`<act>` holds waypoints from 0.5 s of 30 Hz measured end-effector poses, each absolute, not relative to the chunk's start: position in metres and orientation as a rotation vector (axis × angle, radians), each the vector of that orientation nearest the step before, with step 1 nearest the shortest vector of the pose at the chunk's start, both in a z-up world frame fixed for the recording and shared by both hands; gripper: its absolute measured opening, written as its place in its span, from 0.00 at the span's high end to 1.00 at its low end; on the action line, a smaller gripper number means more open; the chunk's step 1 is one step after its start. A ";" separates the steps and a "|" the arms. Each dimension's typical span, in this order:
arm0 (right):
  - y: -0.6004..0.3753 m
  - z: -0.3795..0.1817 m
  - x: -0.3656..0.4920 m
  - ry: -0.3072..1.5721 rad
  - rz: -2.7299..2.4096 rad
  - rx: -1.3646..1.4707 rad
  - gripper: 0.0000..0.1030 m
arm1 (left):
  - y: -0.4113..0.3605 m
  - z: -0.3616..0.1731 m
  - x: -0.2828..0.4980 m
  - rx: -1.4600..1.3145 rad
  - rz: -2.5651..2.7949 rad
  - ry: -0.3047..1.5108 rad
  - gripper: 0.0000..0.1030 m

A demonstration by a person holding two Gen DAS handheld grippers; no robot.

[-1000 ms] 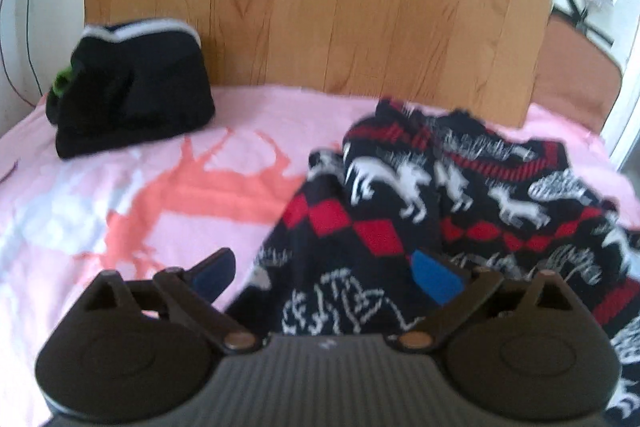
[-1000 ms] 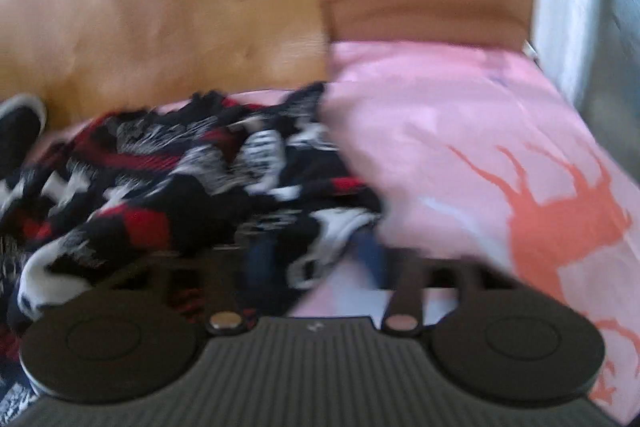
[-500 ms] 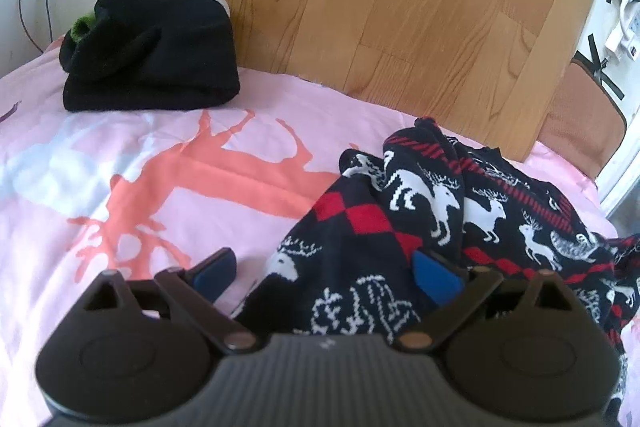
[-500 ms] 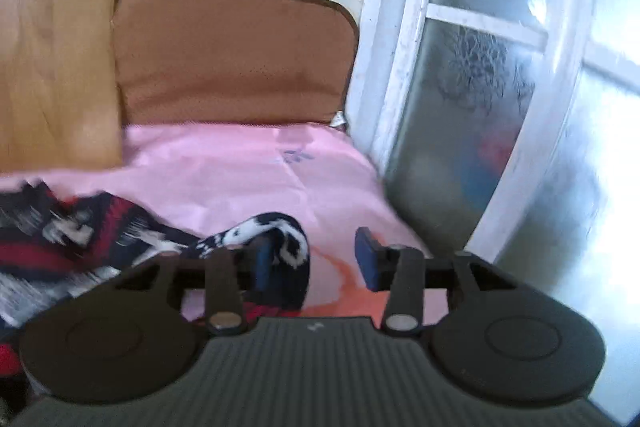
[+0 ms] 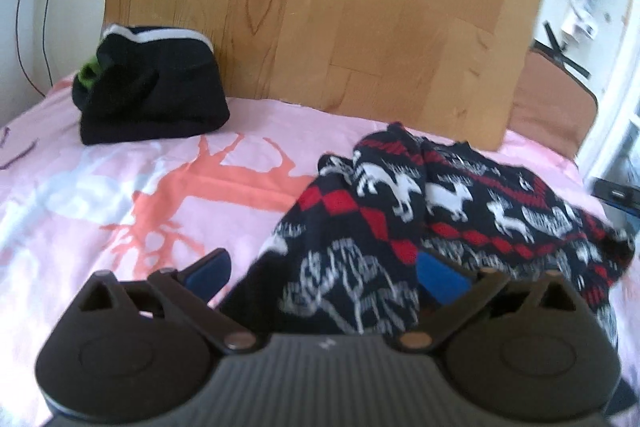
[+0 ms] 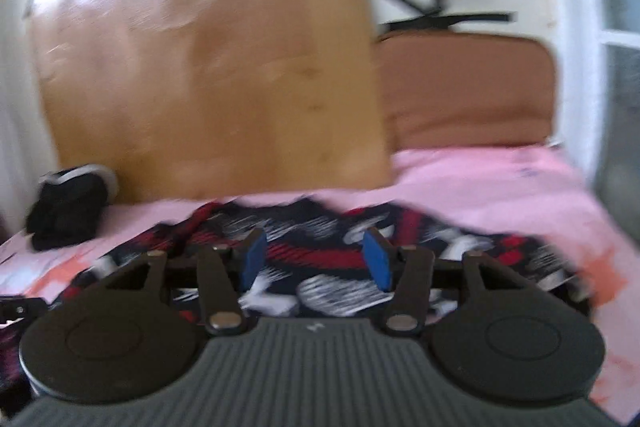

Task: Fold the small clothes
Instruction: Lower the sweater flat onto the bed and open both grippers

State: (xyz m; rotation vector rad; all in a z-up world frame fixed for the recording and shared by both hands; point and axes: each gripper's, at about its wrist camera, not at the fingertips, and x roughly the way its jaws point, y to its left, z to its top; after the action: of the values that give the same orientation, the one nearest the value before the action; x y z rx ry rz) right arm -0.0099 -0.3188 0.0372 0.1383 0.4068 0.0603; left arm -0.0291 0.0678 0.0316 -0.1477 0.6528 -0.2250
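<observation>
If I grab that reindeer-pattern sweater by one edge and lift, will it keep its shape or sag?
The reindeer sweater will probably sag: it lies rumpled in soft folds on the pink bedsheet, so it looks floppy. The knit looks thick, so likely heavy for cloth. It should grip rather than slip, though loose folds may drag.

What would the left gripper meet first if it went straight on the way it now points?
Most likely the patterned sweater: the open left gripper points down at its near edge on the pink bedcover. Depth is unclear.
</observation>
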 end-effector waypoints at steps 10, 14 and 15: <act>-0.279 -0.028 0.022 0.601 0.125 0.183 0.42 | 0.050 0.014 -0.067 0.013 -0.177 0.685 0.03; -0.287 -0.028 0.020 0.591 0.147 0.244 0.39 | 0.052 0.018 -0.061 0.029 -0.163 0.668 0.38; -0.289 -0.028 0.019 0.589 0.150 0.261 0.39 | 0.054 0.021 -0.059 0.019 -0.167 0.668 0.48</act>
State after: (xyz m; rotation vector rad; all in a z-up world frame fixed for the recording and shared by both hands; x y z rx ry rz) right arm 0.0189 -0.2889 -0.0284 0.2614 0.5888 0.1499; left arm -0.0587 0.0543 0.0208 0.0194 0.6683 -0.1675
